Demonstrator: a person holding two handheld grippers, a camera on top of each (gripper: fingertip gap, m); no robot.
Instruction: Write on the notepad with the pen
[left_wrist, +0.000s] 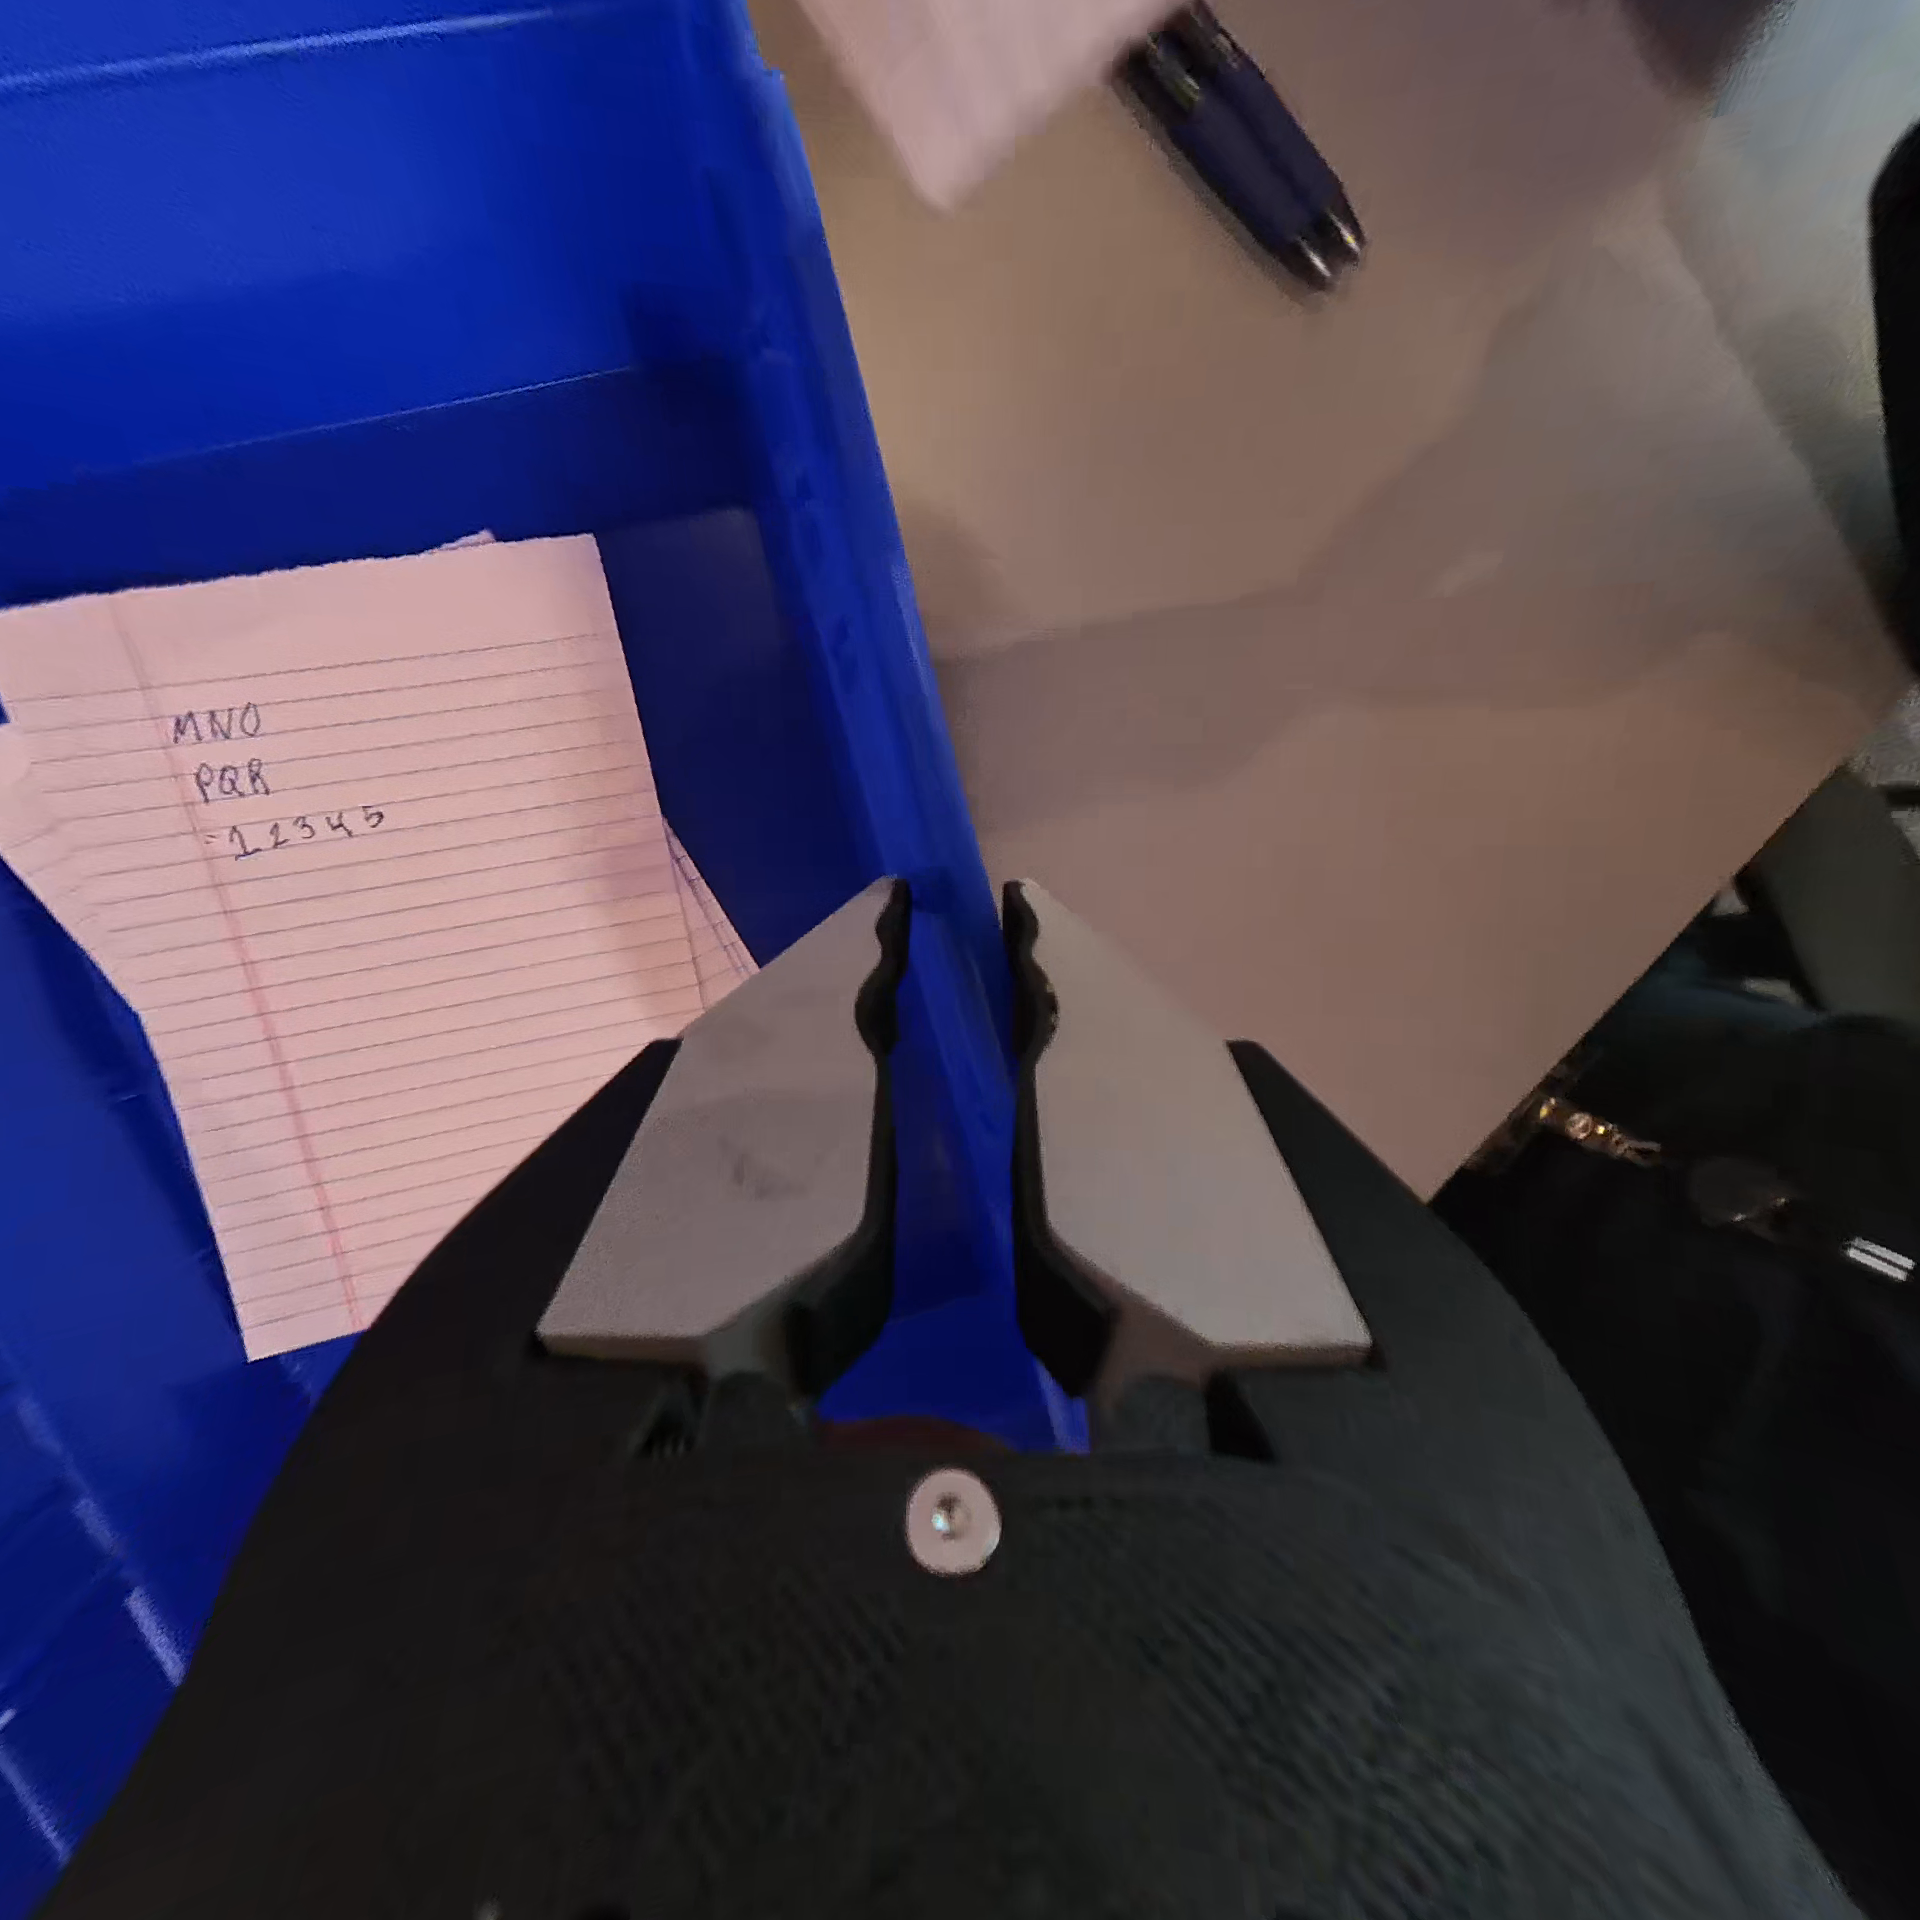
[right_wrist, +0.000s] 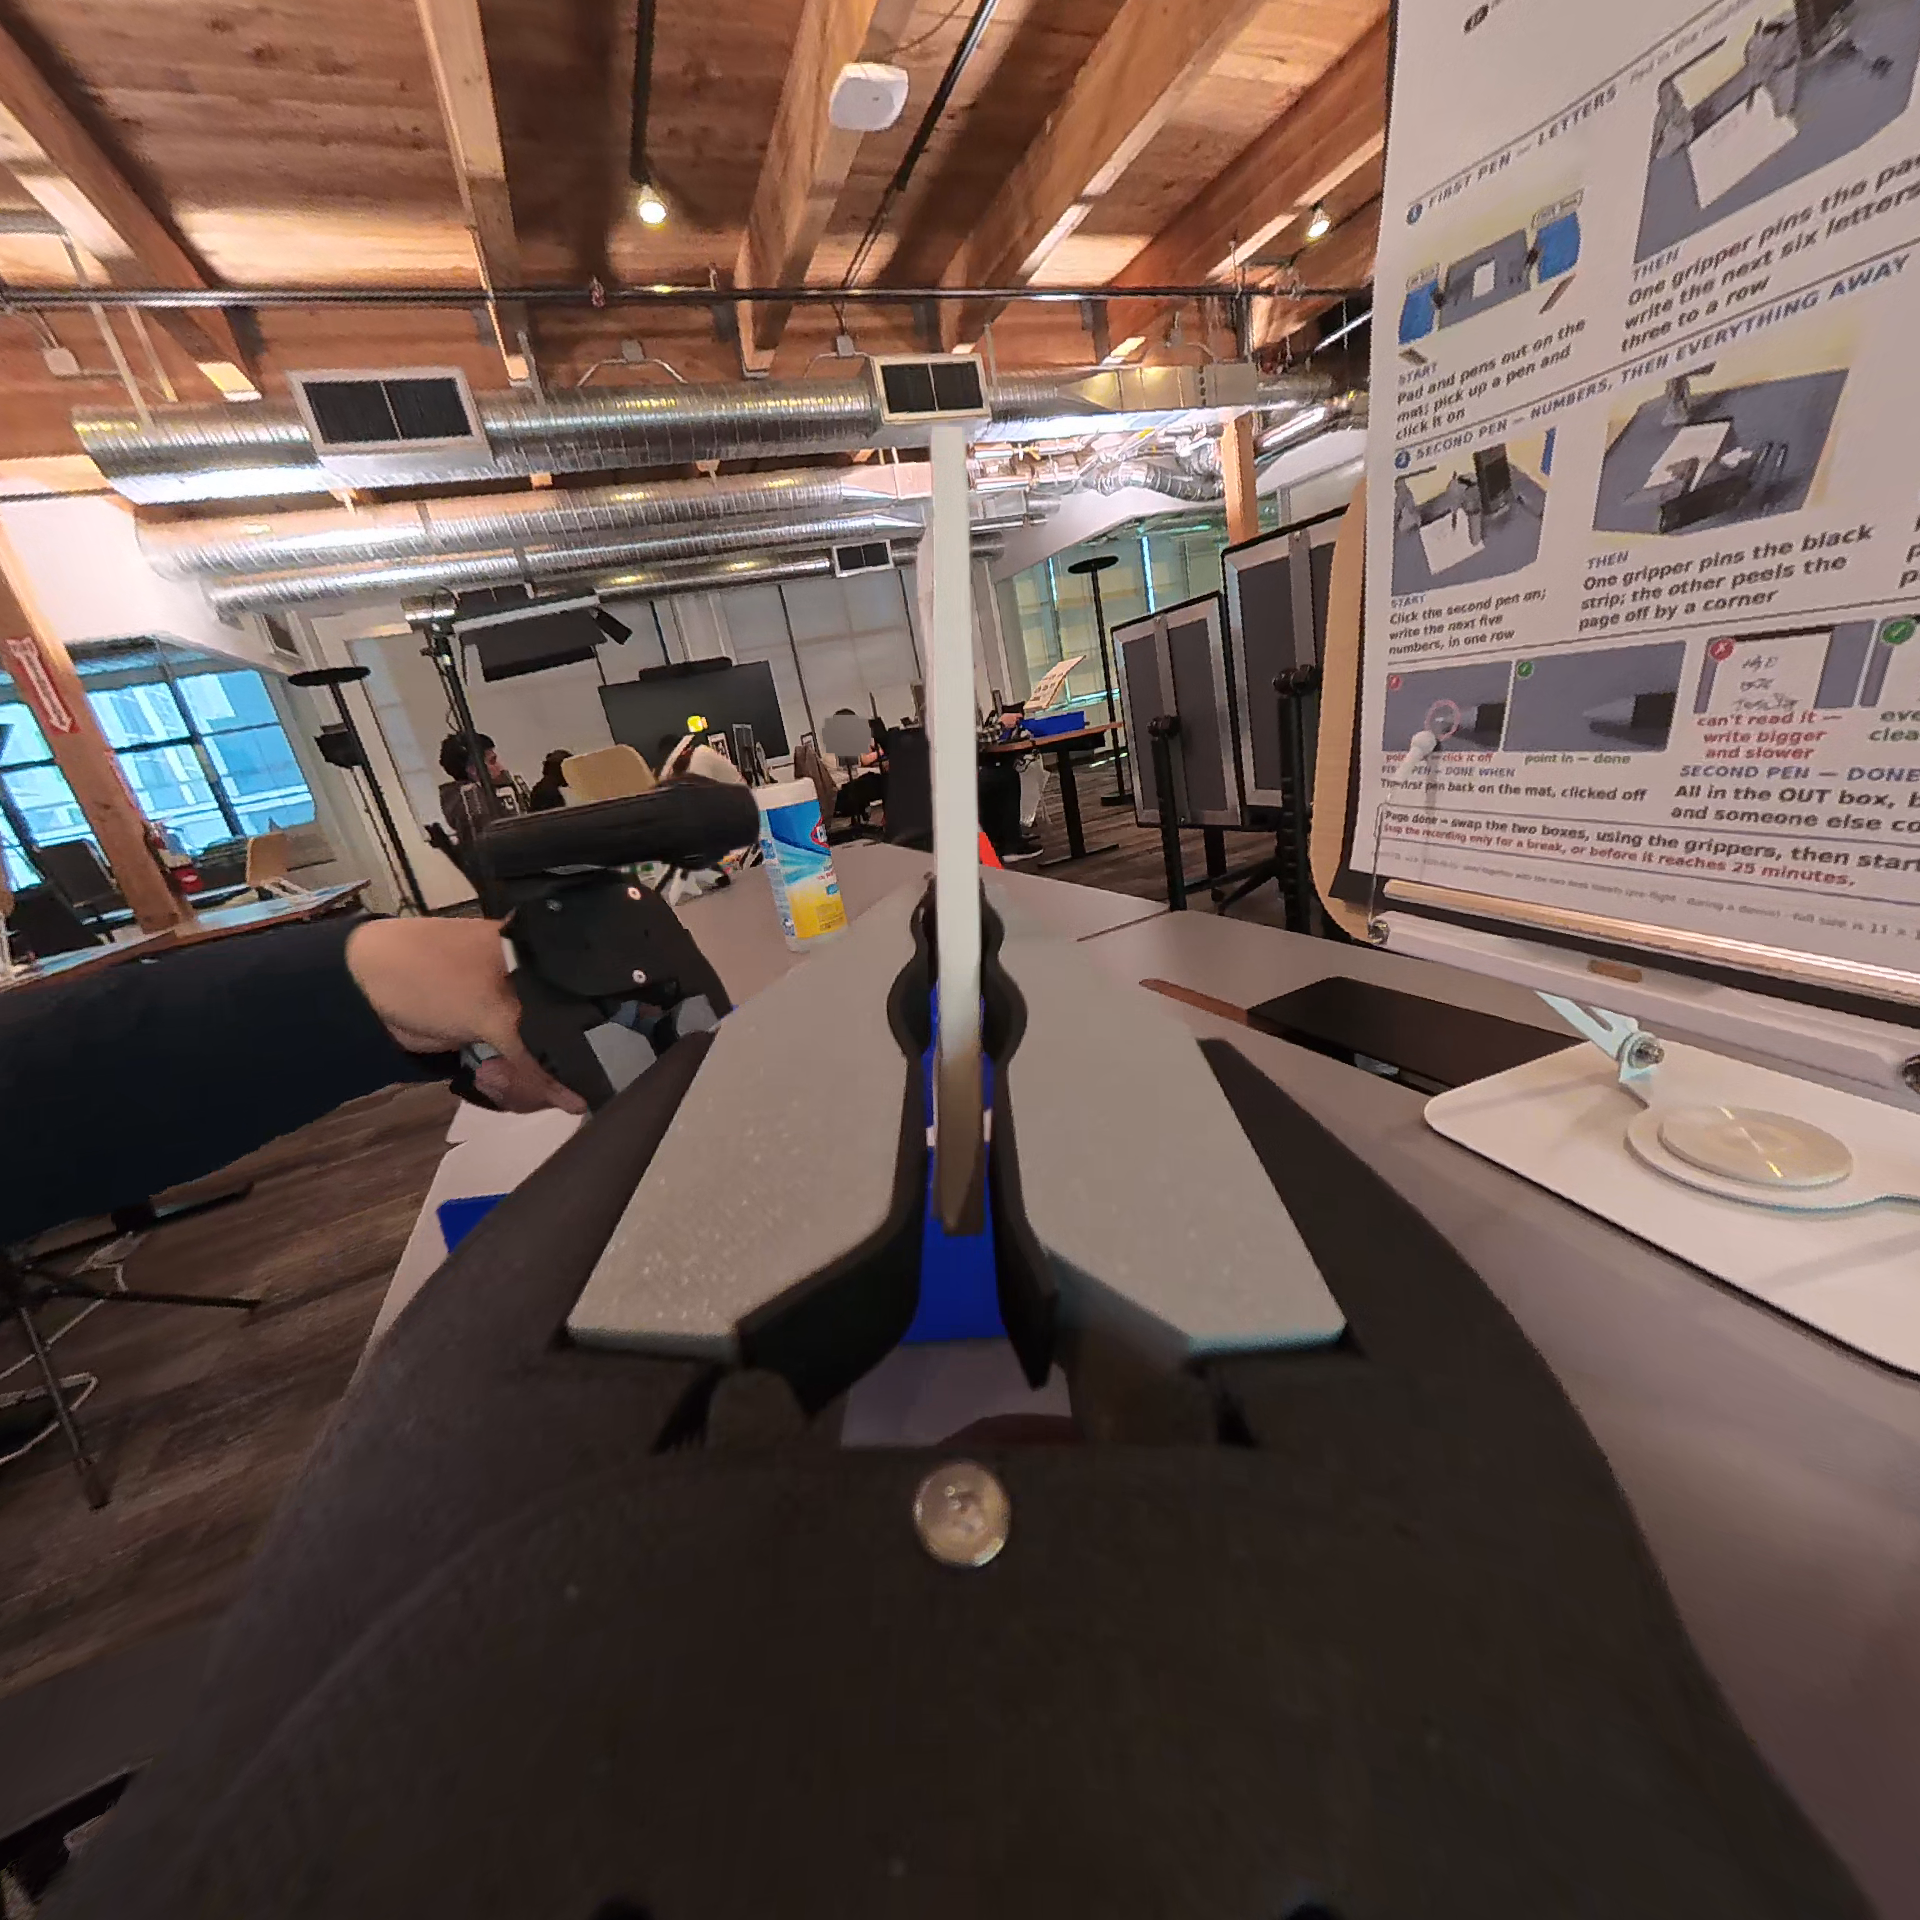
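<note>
Left wrist view: left gripper (left_wrist: 956, 899) over blue bin (left_wrist: 416, 312) wall, jaws narrowly apart, empty. Torn lined sheet (left_wrist: 395, 883) with handwriting lying inside bin. Two dark pens (left_wrist: 1242, 145) on table (left_wrist: 1299, 623) beyond. Right wrist view: right gripper (right_wrist: 954, 914) clamped on notepad (right_wrist: 951, 675), held upright, edge-on.

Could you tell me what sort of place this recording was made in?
Probably a shared open-plan office or lab workspace: exposed wooden ceiling beams, silver ventilation ducts, and desks with people seated in the background.
</note>
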